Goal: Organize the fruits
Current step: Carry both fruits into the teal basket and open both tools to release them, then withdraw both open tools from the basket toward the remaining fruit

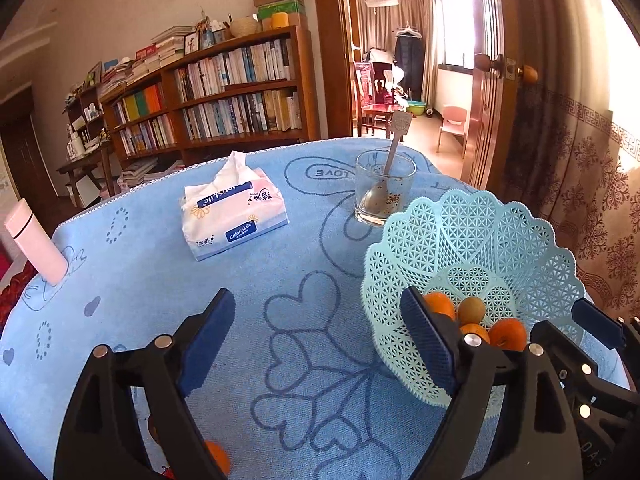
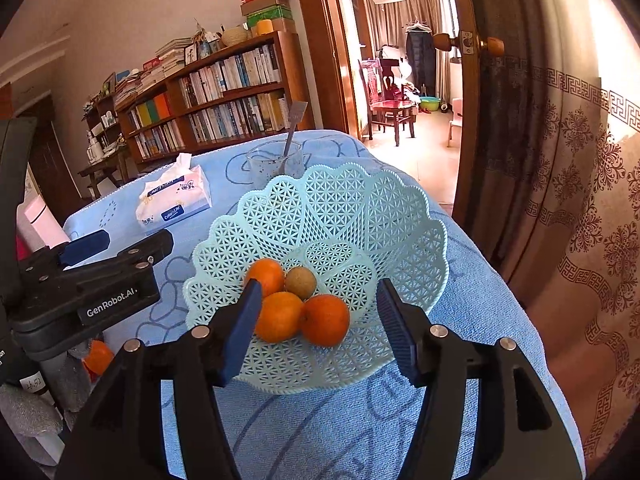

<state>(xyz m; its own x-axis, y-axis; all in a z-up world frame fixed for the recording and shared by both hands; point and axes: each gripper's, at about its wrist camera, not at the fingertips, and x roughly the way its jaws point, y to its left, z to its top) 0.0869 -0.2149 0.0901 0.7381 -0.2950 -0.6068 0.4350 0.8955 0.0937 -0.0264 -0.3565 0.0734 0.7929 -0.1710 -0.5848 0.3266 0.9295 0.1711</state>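
A light blue lattice basket (image 2: 400,216) stands on the blue cloth and holds three oranges (image 2: 325,319) and a small brown fruit (image 2: 300,281); it also shows in the left wrist view (image 1: 472,236). My right gripper (image 2: 320,332) is open and empty, its jaws hovering either side of the oranges over the basket's near rim. My left gripper (image 1: 320,344) is open and empty above the cloth, left of the basket. One loose orange (image 1: 218,456) lies on the cloth under the left gripper, also seen in the right wrist view (image 2: 98,356).
A tissue pack (image 1: 232,212) lies mid-table. A glass with a spoon (image 1: 382,192) stands behind the basket. A pink bottle (image 1: 34,240) stands at the left edge. The table's right edge is close to a curtain (image 2: 580,240) and door.
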